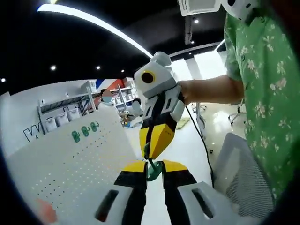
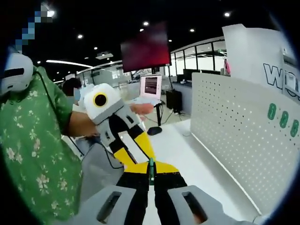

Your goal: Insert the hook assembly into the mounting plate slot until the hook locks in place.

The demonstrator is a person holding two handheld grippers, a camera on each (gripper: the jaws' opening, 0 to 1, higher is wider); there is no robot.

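Gripping a green hook (image 1: pixel 151 165) between narrowed jaws, the left gripper (image 1: pixel 153 168) met the right gripper (image 2: pixel 151 174) in mid-air, its jaws also closed on the hook (image 2: pixel 151 171). The hook sat well away from the white pegboard (image 1: pixel 70 164), where three green tags (image 1: pixel 85 131) hung near the top edge. With both grippers pinching one small part, a careless release or twist could drop it or leave it skewed for the slot, in this viewer's judgement. A person in a green floral shirt (image 2: pixel 28 154) stood close behind the grippers; a mesh chair (image 1: pixel 243 173) and trailing cable (image 1: pixel 199 136) crowded the floor, with a monitor (image 2: pixel 151 86) beyond.
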